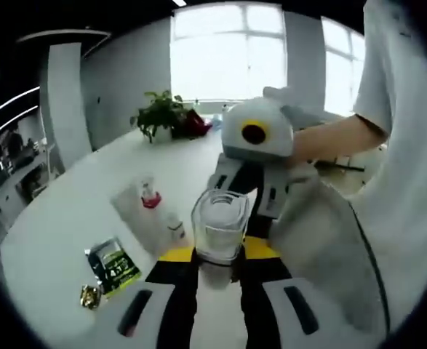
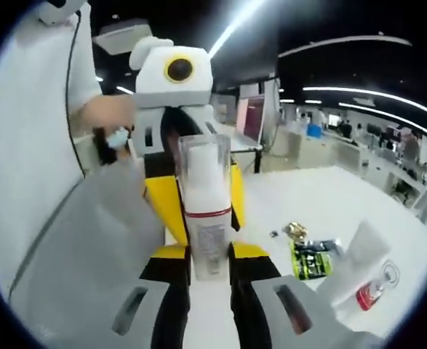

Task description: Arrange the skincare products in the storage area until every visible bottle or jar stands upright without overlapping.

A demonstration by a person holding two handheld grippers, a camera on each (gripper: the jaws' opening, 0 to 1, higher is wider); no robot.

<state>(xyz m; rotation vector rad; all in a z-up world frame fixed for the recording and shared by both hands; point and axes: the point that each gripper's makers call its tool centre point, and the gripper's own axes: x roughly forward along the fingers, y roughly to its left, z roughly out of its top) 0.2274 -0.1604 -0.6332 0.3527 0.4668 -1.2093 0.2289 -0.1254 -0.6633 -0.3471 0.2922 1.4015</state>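
Two hand-held grippers, left (image 1: 217, 270) and right (image 2: 207, 267), both clamp one clear-capped bottle (image 2: 204, 211) held above the white worktop (image 1: 75, 218); a green sachet (image 1: 113, 266) lies near its edge.

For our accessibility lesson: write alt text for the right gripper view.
A clear-capped bottle stands upright between both tools, the right tool below and the left tool facing it. On the white table to the right lie a green sachet and a clear pouch.
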